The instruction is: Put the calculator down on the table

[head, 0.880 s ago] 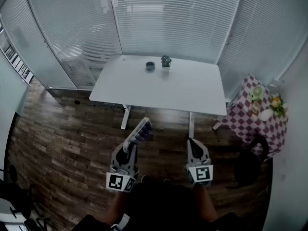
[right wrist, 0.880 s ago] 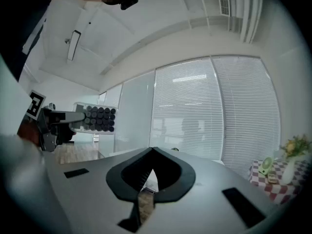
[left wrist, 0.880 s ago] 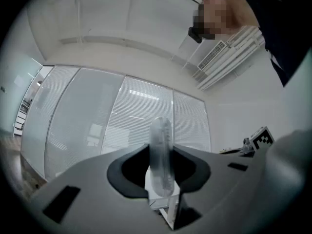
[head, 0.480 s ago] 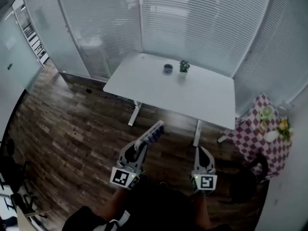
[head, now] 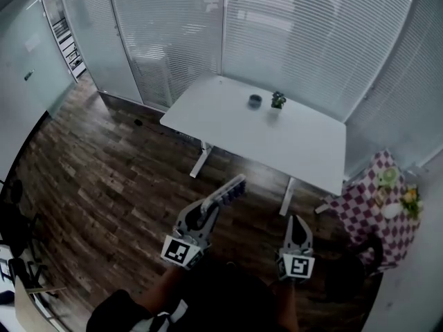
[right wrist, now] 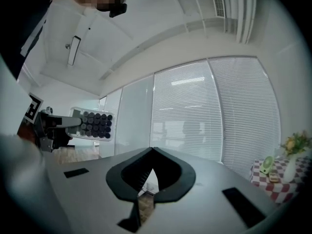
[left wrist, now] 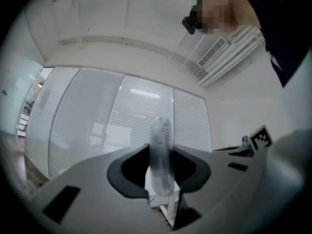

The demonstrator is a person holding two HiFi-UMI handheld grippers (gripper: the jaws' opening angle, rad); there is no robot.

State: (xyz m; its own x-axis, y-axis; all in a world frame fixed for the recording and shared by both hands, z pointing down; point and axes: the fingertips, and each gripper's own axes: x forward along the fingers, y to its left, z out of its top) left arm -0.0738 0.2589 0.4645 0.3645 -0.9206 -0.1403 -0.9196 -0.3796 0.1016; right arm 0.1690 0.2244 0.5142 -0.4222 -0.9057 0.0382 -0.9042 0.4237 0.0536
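A pale grey calculator (head: 225, 193) with dark keys is held over the wooden floor, short of the white table (head: 304, 147). My left gripper (head: 208, 210) is shut on its near end, and it sticks out forward and tilted up. In the left gripper view the calculator (left wrist: 161, 160) stands edge-on, pinched between the two jaws of the left gripper (left wrist: 161, 165). My right gripper (head: 297, 221) hangs to the right, shut with nothing in it. In the right gripper view the right gripper (right wrist: 152, 151) has its jaw tips touching, and the calculator (right wrist: 93, 125) shows at far left.
On the table's far side sit a small dark bowl (head: 255, 101) and a little potted plant (head: 278, 100). A small table with a red-checked cloth (head: 370, 206) stands at the right. Blinds and glass walls close the room behind; wooden floor (head: 104, 185) spreads to the left.
The table has slid rightward and slightly down in the head view as the view swung. Both grippers keep the same pose, and the calculator stays in the left one.
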